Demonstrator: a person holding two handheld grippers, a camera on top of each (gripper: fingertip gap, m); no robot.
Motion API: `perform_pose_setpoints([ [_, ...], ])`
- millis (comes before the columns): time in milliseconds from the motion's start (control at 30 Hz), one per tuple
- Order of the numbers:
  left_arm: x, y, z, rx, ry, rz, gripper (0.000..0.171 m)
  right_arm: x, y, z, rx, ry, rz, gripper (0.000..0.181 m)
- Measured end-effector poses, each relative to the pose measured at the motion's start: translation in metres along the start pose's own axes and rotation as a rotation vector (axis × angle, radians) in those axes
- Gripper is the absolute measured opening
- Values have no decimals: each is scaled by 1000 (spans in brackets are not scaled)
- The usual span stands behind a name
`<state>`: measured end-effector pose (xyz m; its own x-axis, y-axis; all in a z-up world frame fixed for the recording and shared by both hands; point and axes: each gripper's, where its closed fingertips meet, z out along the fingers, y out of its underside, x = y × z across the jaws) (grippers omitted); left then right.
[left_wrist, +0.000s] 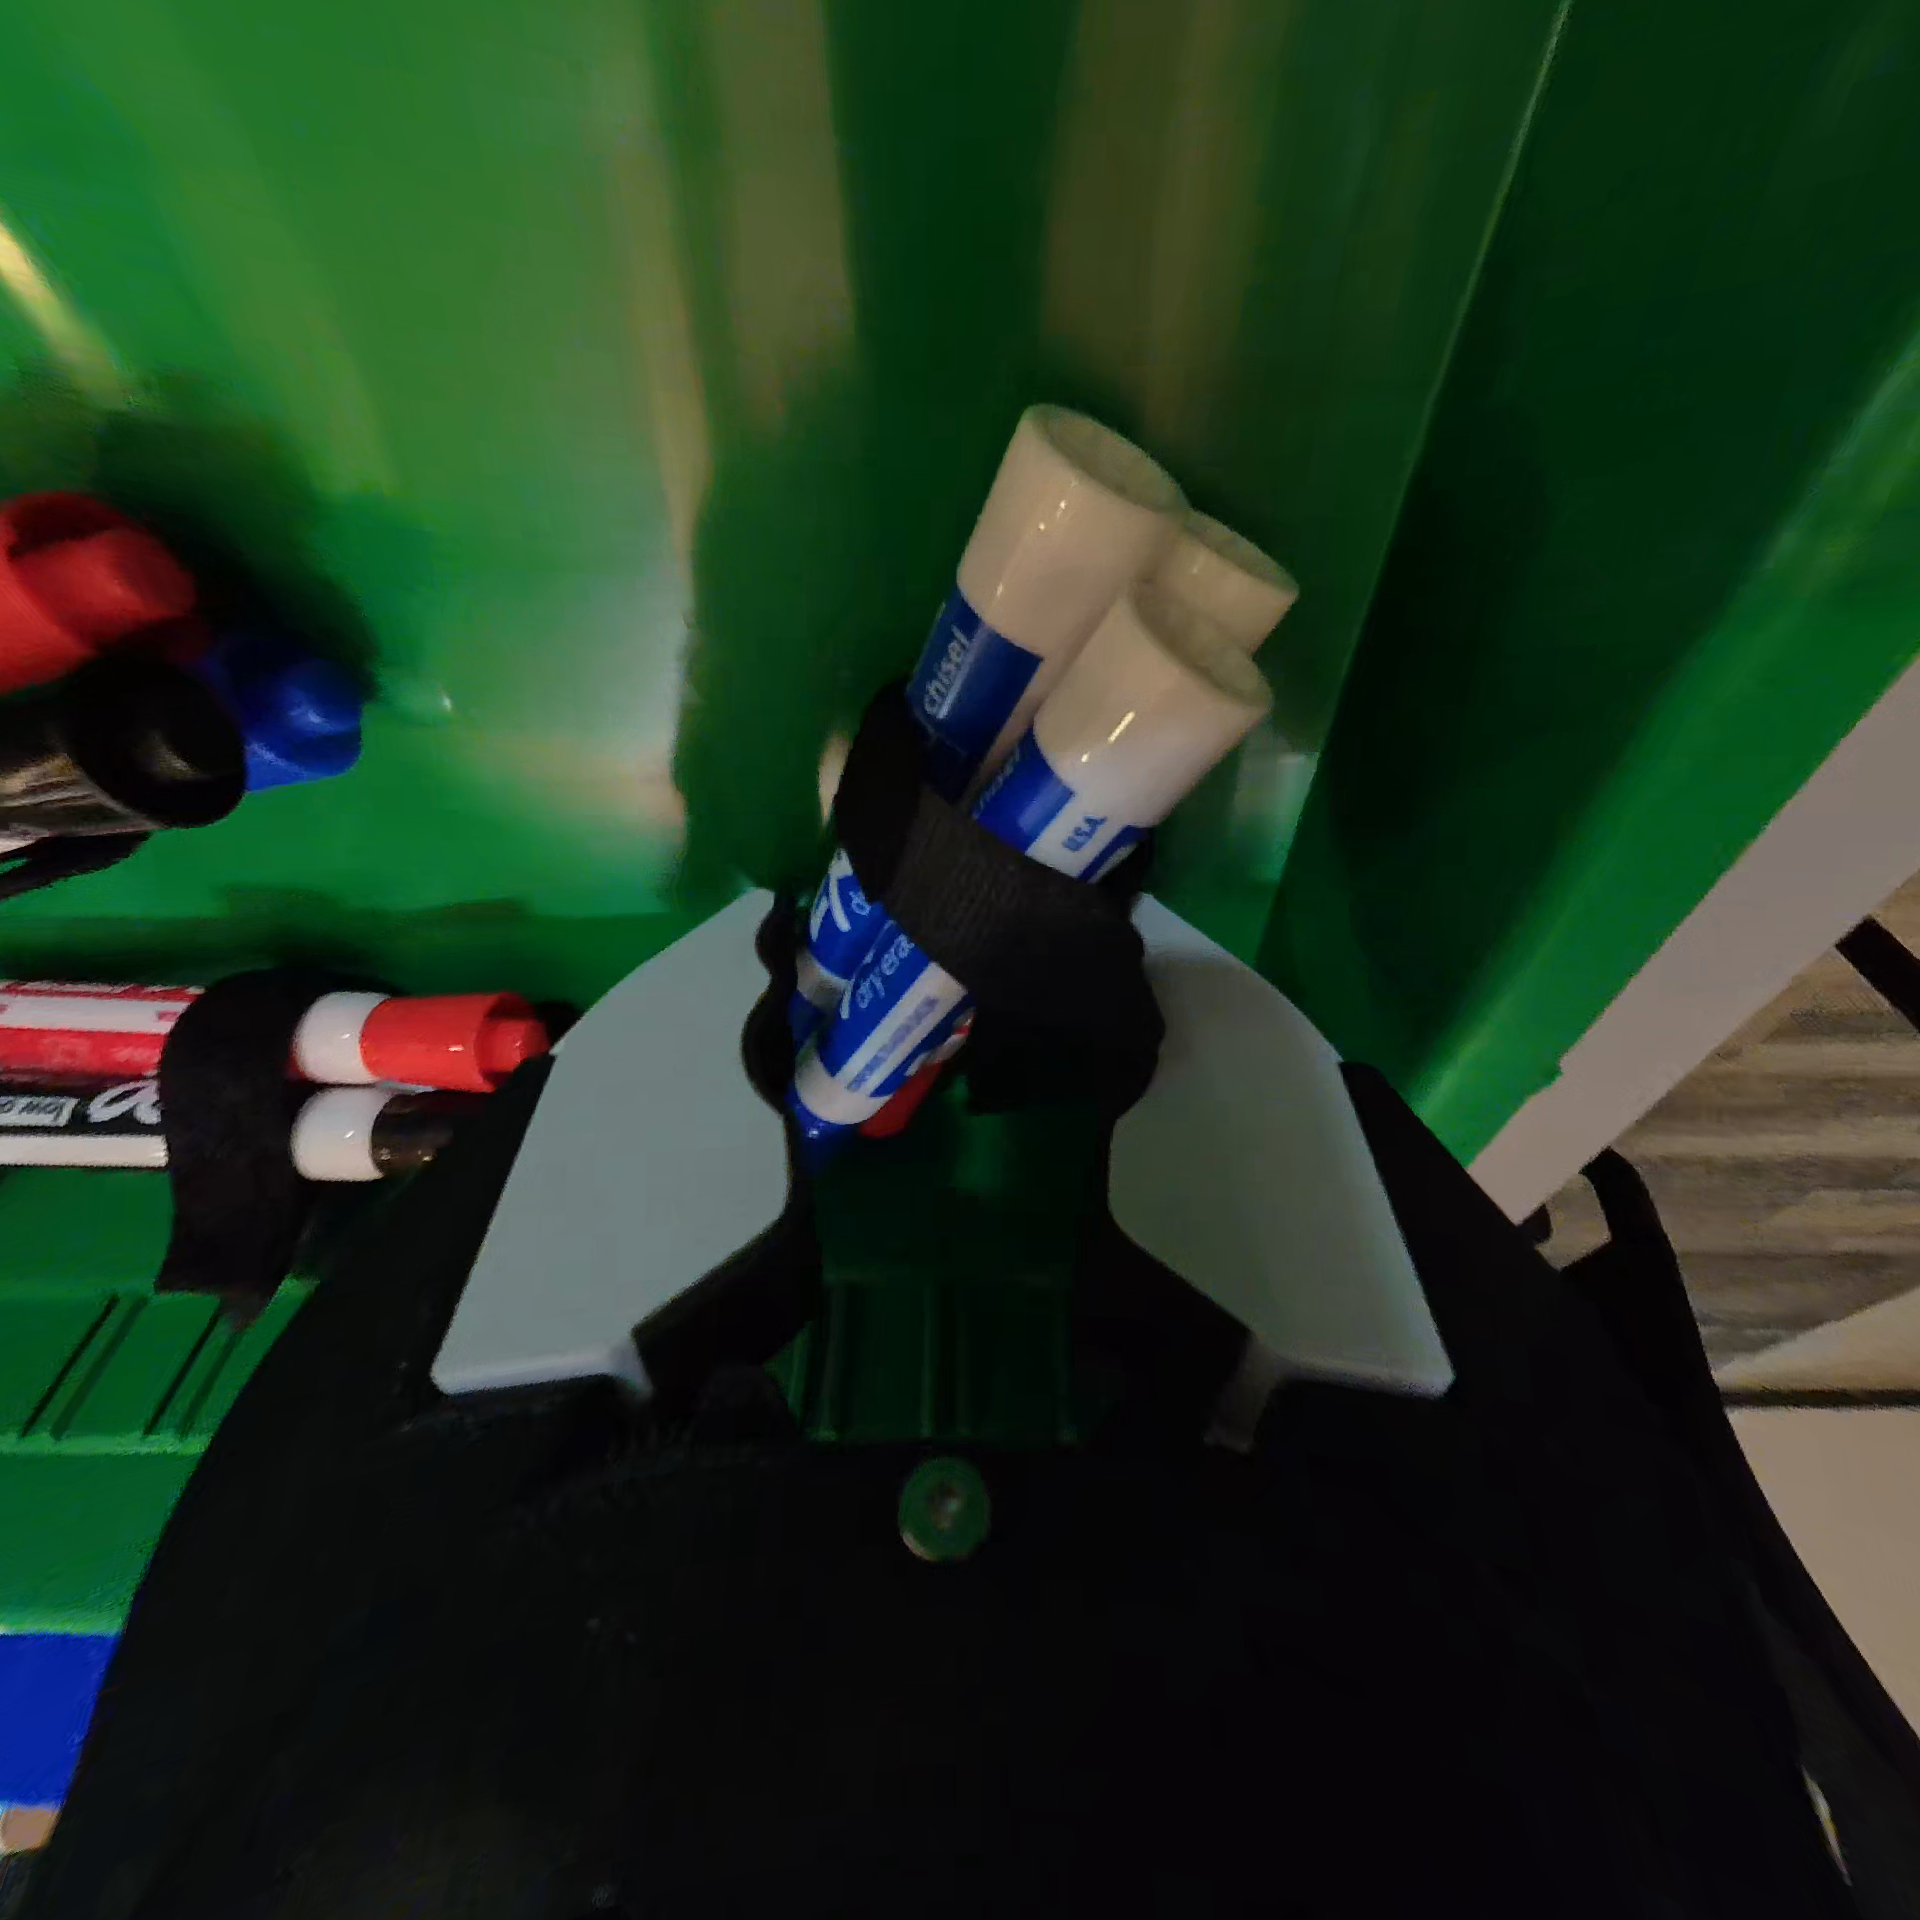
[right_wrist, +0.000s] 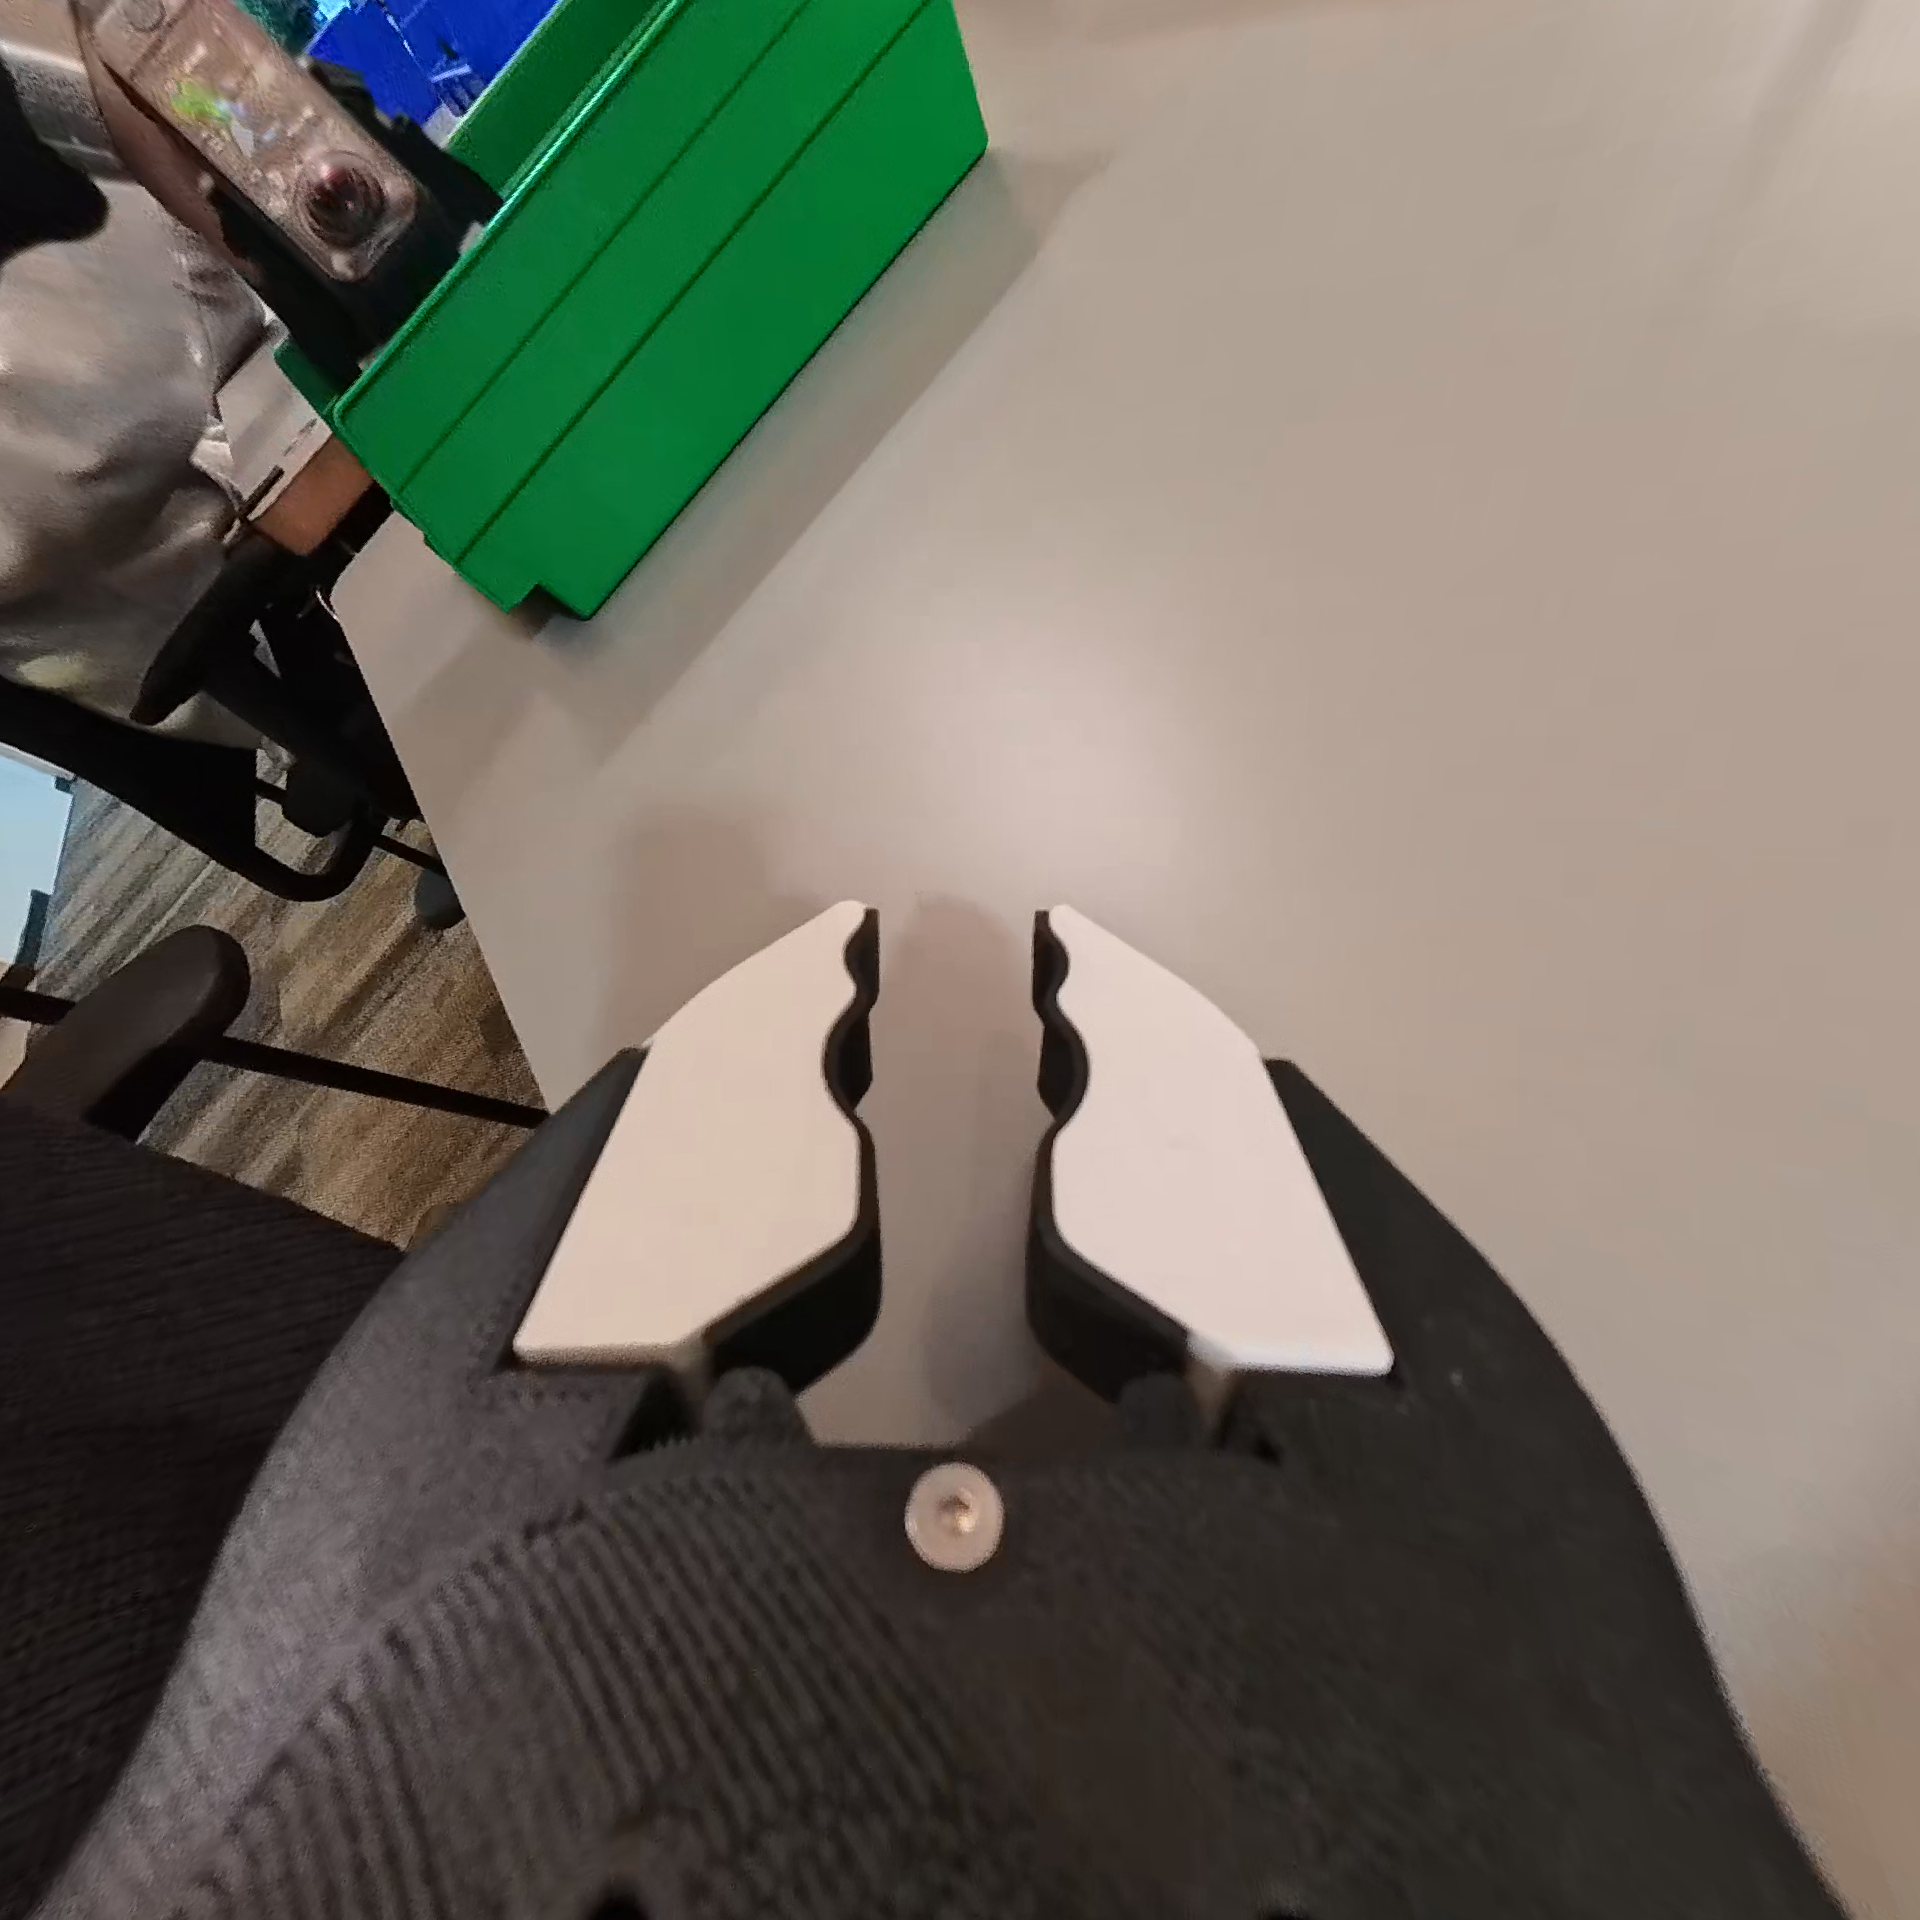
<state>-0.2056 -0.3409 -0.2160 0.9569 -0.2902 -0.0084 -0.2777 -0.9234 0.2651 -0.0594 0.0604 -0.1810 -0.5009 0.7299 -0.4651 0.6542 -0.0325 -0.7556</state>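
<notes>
Left gripper (left_wrist: 940, 997) clamps strapped blue markers (left_wrist: 1049, 727) (inside green bin (left_wrist: 468, 416)); right gripper (right_wrist: 954, 977) gapes.

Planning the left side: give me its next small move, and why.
Probably lower and release: the left tongs grip a strapped bundle of blue markers tilted inside the green bin, beside other bundles.

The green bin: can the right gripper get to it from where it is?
Probably yes. The right gripper is open over bare table, and nothing lies between it and the green bin. The left gripper is at the bin's near end, though.
</notes>
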Motion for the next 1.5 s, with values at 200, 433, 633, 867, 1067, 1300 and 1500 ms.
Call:
perform_pose_setpoints([
  [200,3,-2,-1,41,28,-79,49,-4,-4,3,7,-49,46,28],
  [433,7,-5,-5,59,69,-159,40,-6,-7,1,19,-59,41,27],
  [633,9,-8,-13,110,89,-234,37,-7,-10,-2,30,-62,41,27],
  [867,10,-9,-9,118,80,-252,37,-9,-9,-2,30,-73,48,27],
  [1067,10,-12,-3,77,68,-212,39,-9,-10,-2,33,-67,48,27],
  [1300,10,-12,-5,102,82,-259,38,-8,-8,-1,26,-68,50,27],
  [1500,10,-14,-10,135,81,-281,37,-6,-10,-2,34,-66,56,26],
])
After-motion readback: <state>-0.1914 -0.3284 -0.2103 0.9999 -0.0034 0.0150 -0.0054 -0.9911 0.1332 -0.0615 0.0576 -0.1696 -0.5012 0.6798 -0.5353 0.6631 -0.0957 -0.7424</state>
